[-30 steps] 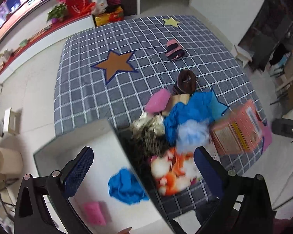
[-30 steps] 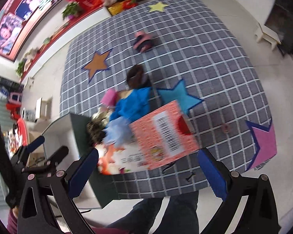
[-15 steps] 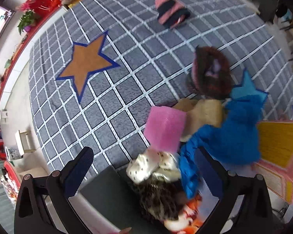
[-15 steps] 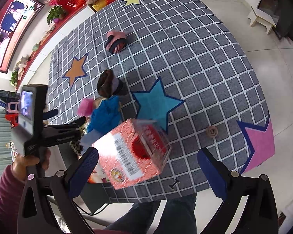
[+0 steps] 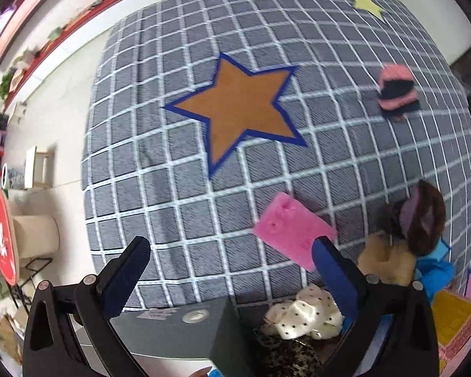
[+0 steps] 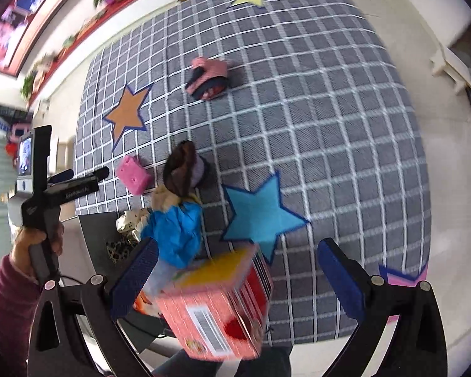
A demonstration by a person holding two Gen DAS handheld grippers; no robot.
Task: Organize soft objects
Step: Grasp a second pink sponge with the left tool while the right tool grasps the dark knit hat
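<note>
Both tongs spread wide, nothing gripped: left gripper [image 5: 226, 278] hovers near the pink sponge [image 5: 293, 231]; right gripper [image 6: 235, 278] sits above the red-orange carton [image 6: 218, 308]. Carton shows a barcode label; other print is blurred, unreadable. Soft pile on the grey checked rug [image 6: 314, 110]: blue cloth [image 6: 175, 232], brown hat [image 6: 185, 168], white dotted fabric [image 5: 304, 315]. Pink-and-navy knit [image 6: 208, 77] lies well apart. Lettering on the left tool's body too small to read.

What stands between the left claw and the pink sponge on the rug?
Nothing visible does. The left claw is open, and the pink sponge lies on bare checked rug just ahead of its right finger, at the pile's edge.
</note>
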